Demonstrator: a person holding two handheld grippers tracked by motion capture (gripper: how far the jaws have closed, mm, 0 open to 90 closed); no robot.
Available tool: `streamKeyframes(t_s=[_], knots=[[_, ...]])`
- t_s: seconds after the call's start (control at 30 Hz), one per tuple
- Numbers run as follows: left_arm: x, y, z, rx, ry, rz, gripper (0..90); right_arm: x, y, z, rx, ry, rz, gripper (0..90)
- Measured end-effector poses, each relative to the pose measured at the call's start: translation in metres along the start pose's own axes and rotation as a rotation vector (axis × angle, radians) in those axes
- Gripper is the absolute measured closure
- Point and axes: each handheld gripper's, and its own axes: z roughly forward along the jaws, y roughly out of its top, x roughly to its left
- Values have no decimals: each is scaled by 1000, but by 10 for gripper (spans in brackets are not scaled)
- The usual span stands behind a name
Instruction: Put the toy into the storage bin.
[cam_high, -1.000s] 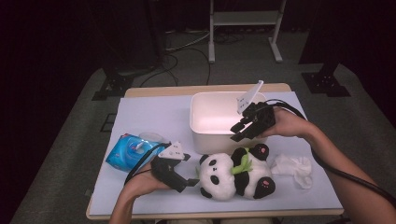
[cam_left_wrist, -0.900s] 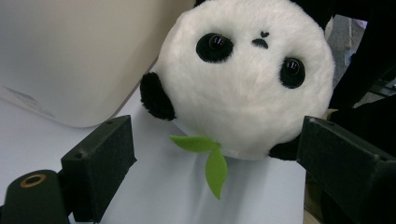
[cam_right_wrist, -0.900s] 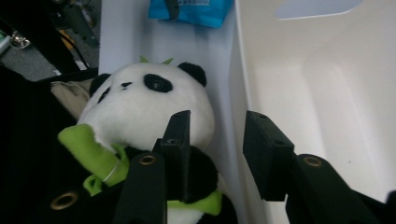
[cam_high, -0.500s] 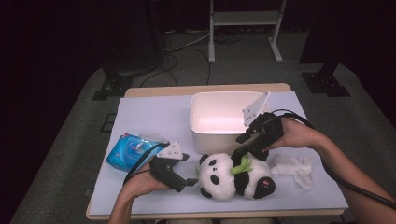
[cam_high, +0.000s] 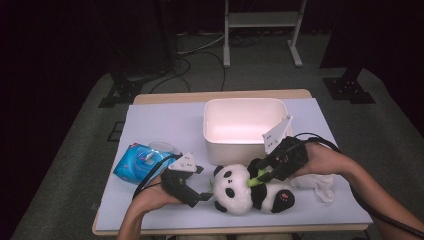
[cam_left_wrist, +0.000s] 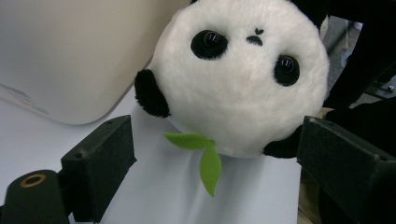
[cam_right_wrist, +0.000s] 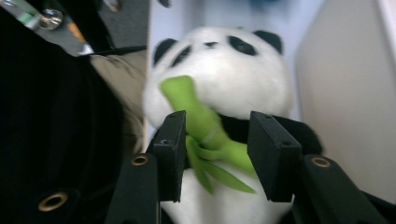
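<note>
Dim room, grey carpet, white-covered desk (cam_high: 165, 117) with one plush panda (cam_high: 247, 192) at its near edge.

Lying on its back just in front of one cream tub (cam_high: 244, 127), head toward the left tongs (cam_high: 204, 189), which stand spread and level with the head, not touching, one green leaf (cam_left_wrist: 201, 151) between them. Right tongs (cam_high: 261, 172) down over the panda's chest, astride the green bamboo sprig (cam_right_wrist: 210, 140), having just been widening, pads not seen pressing. One blue wipes packet (cam_high: 137, 162) at far left, one white cloth (cam_high: 320, 185) beside the panda's feet under the right wrist. Tub wall close behind, crowding the right tongs. Beyond the desk, one metal stand (cam_high: 262, 20) and loose floor cables (cam_high: 200, 50).
</note>
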Motion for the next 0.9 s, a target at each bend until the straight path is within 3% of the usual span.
streamKeyframes(t_s=[0.23,0.47,0.7,0.9], knots=[[2,-1,-1,-11,-9,-13,105,6,2,13,27,26,-28,544],[3,-2,-1,-14,-7,-13,105,3,5,23,48,20,-33,565],[5,-3,-1,-12,-3,-22,105,-7,9,25,41,-36,-31,653],[7,-5,1,-9,-7,-22,105,-11,9,28,35,-53,-33,703]])
